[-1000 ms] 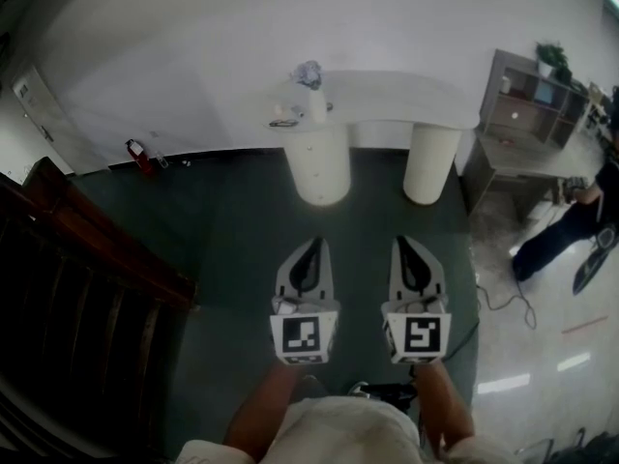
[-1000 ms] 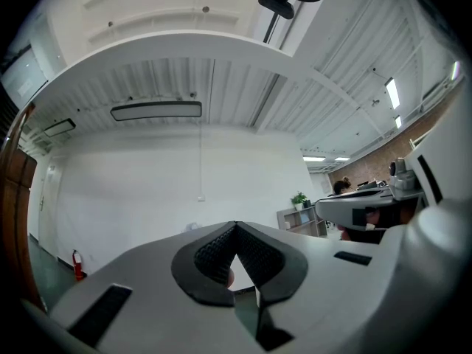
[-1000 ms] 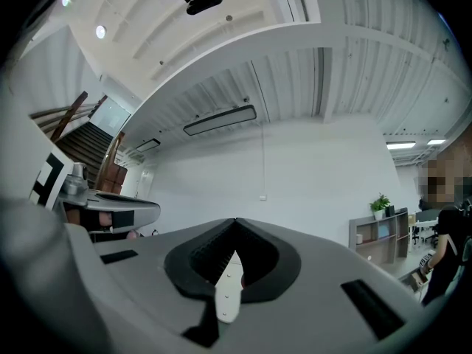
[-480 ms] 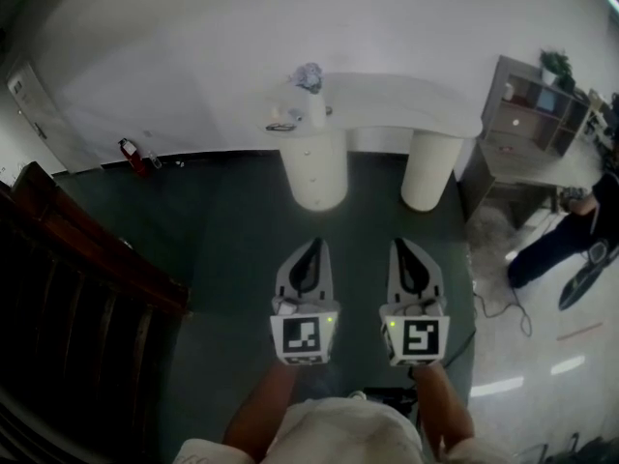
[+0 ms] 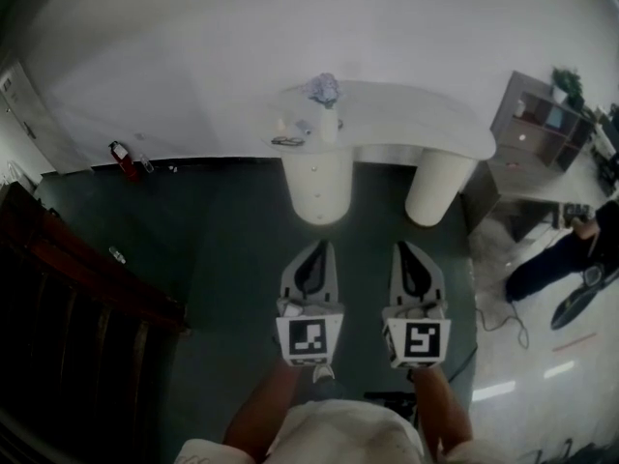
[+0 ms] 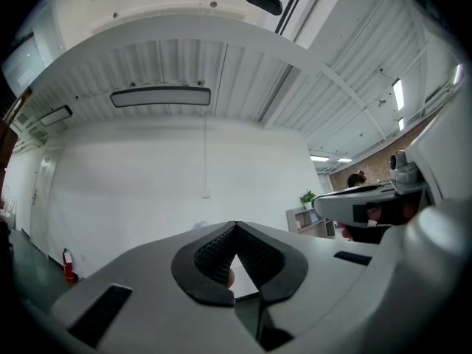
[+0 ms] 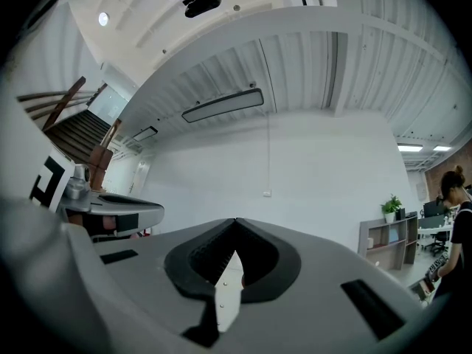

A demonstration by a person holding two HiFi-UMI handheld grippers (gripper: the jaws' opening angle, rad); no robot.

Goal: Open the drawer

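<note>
A white round pedestal [image 5: 317,184] with small knobs on its drawer fronts holds up the left end of a white table [image 5: 416,116] against the far wall. My left gripper [image 5: 323,245] and right gripper [image 5: 401,245] are held side by side over the dark green floor, well short of the pedestal and pointing at it. Both are shut with nothing between the jaws. In the left gripper view the left gripper [image 6: 236,225] has its jaws meeting at the tip. The right gripper view shows the right gripper [image 7: 236,220] closed the same way. The drawers look closed.
A second white pedestal [image 5: 440,187] stands to the right. A vase with flowers [image 5: 327,114] and small items sit on the table. A grey shelf unit [image 5: 542,129] and a person [image 5: 556,259] are at the right, a dark stair railing [image 5: 87,283] and a fire extinguisher [image 5: 121,158] at the left.
The table and pedestal have come somewhat nearer in the head view. Both grippers keep their side-by-side pose and stay shut.
</note>
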